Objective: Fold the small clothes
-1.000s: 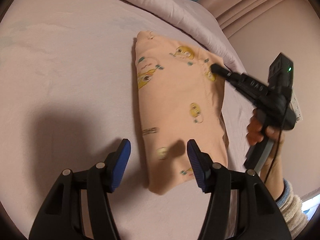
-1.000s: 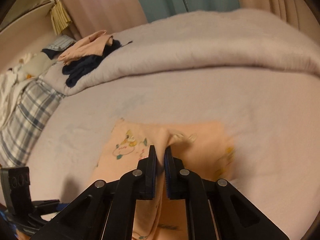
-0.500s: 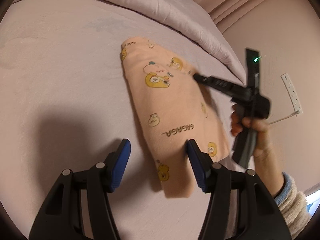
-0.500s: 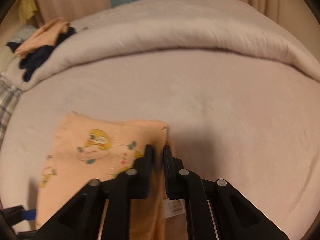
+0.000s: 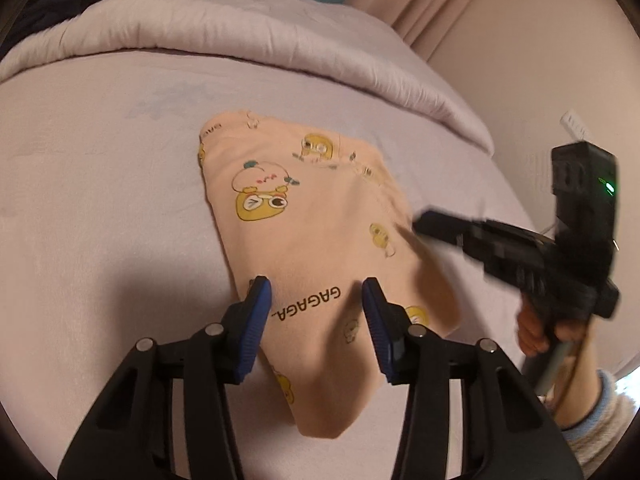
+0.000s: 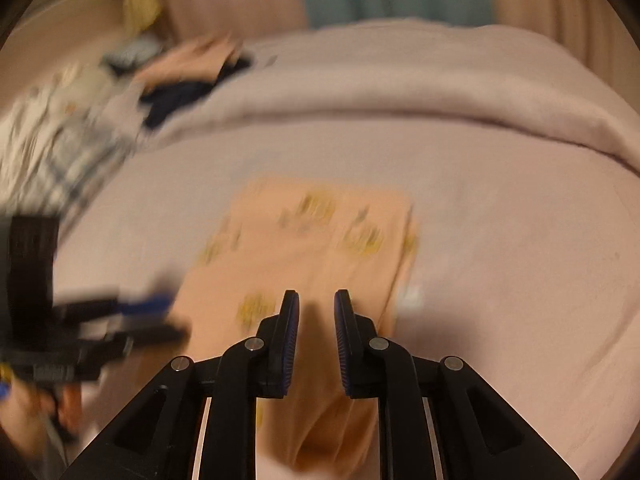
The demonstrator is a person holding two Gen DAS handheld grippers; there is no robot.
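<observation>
Lettering on peach garment (image 5: 320, 240) sharp only from left; both hand-held grippers (image 5: 316, 304) (image 6: 316, 308) parted, empty.

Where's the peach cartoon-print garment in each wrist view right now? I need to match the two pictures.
Left wrist: peach garment lies centre frame, its near part between the left gripper fingers.
Right wrist: it is blurred, centre to lower centre, running under the right gripper.
Shared landmark: the rolled duvet beyond it.
</observation>
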